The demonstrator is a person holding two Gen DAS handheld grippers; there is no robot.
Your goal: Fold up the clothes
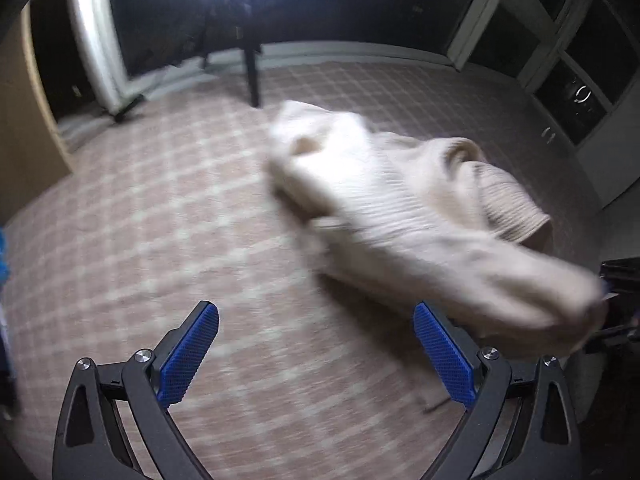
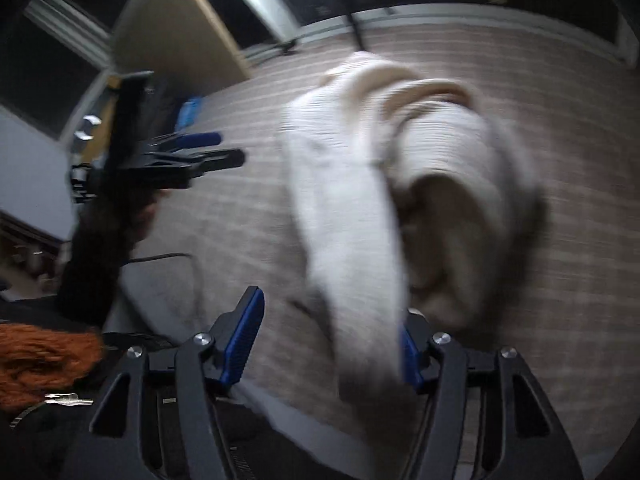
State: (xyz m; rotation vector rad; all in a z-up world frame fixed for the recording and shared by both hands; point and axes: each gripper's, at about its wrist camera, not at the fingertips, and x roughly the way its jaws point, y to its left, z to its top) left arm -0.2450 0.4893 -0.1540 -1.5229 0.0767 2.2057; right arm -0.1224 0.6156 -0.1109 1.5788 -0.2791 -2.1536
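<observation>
A cream ribbed knit sweater (image 1: 404, 200) lies bunched on the pink checked cover (image 1: 160, 208), blurred by motion. My left gripper (image 1: 316, 316) is open and empty, its blue pads (image 1: 188, 356) wide apart, left of and in front of the sweater. In the right wrist view the sweater (image 2: 436, 152) is lifted in a heap, and a sleeve or fold (image 2: 356, 280) hangs down between my right gripper's (image 2: 332, 328) open fingers, against the right pad (image 2: 410, 356). The left gripper also shows at the left of the right wrist view (image 2: 208, 148).
Dark window panes and a white frame (image 1: 96, 32) ring the far side. A dark stand leg (image 1: 252, 76) stands on the cover behind the sweater. An orange furry item (image 2: 40, 364) and a dark-sleeved arm (image 2: 104, 240) sit at the left of the right wrist view.
</observation>
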